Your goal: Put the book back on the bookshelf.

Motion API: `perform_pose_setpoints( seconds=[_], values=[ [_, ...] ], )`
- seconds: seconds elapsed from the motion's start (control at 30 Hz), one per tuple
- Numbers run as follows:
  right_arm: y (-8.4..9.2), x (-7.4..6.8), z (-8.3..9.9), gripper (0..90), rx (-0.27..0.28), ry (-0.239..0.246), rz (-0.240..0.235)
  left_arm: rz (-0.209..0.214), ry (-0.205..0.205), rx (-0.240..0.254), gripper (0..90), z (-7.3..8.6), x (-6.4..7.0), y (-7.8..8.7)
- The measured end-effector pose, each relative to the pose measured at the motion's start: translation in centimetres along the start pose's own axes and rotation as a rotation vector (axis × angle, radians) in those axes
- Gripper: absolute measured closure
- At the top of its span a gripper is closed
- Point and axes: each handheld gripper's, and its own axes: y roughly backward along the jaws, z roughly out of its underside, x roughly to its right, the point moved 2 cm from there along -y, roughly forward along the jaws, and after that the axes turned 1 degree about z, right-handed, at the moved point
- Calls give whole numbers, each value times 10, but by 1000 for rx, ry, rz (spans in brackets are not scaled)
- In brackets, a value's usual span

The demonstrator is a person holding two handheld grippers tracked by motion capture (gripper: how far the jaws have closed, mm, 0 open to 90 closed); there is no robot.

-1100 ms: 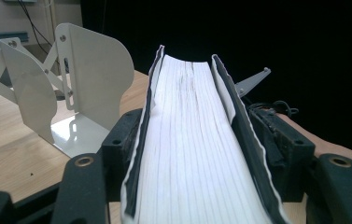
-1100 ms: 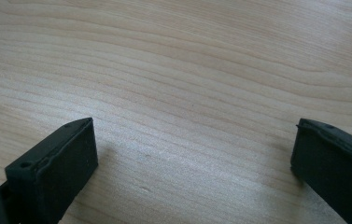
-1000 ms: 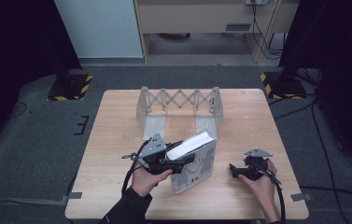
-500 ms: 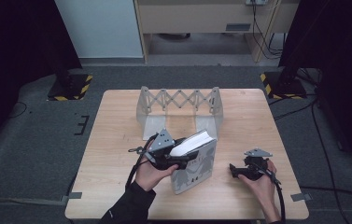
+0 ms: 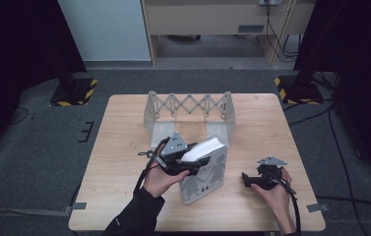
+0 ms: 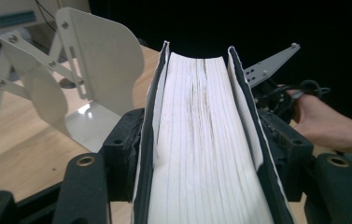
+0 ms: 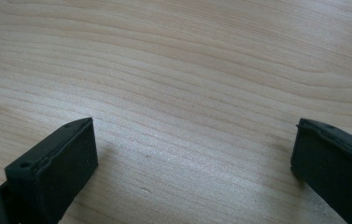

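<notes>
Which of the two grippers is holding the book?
The left gripper, in the person's left hand, is the one: its fingers squeeze the book from both sides. The right gripper sits open over the bare table with nothing between its fingers.

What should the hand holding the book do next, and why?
Probably carry the book back toward the expanding metal bookend rack and stand it between the end plates. The left gripper already clamps it across both covers with the page edges up, the rack stands close behind it, and the right gripper rests open on the table.
</notes>
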Motion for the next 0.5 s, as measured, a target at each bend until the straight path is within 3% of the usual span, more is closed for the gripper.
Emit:
perform_pose_setpoints(
  seconds=[0.17,0.5],
  values=[
    [0,0,0,9,0,0,0,29,7,-30,408,-2,0,-4],
    [0,0,0,9,0,1,0,9,-7,-49,358,-2,6,-7]
  ],
)
